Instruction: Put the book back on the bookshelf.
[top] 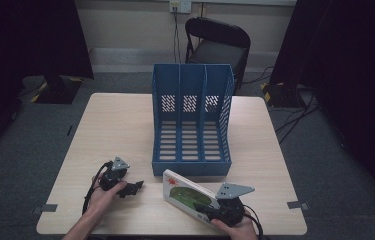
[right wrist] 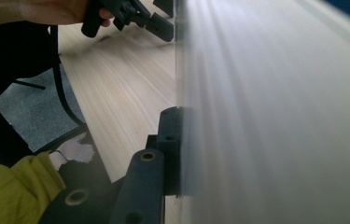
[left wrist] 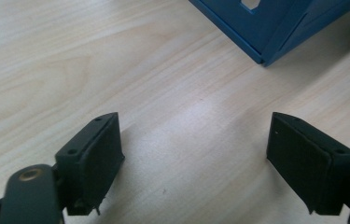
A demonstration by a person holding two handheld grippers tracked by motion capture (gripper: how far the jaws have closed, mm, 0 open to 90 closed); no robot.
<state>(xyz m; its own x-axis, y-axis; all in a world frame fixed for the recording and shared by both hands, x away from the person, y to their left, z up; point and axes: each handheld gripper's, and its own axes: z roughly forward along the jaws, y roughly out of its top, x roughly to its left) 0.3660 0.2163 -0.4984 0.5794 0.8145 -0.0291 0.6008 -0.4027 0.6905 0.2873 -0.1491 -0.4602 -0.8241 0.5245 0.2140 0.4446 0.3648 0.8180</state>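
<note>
3 empty slots in the blue file rack (top: pixel 191 120) at the centre of the table (top: pixel 120 125). Lower right of the high view, the right gripper (top: pixel 210 209) is clamped on a green-and-white book (top: pixel 187 196), tilted on edge just before the rack. Lower left, the left gripper (top: pixel 136 187) gapes wide, holding nothing. A black chair (top: pixel 218 42) sits behind the table.

Book (top: pixel 189 195) lies on table (top: pixel 120 125) before file rack (top: pixel 191 120)

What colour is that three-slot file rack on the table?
Blue, with slotted walls and floor; the file rack shows best in the high view.
</note>
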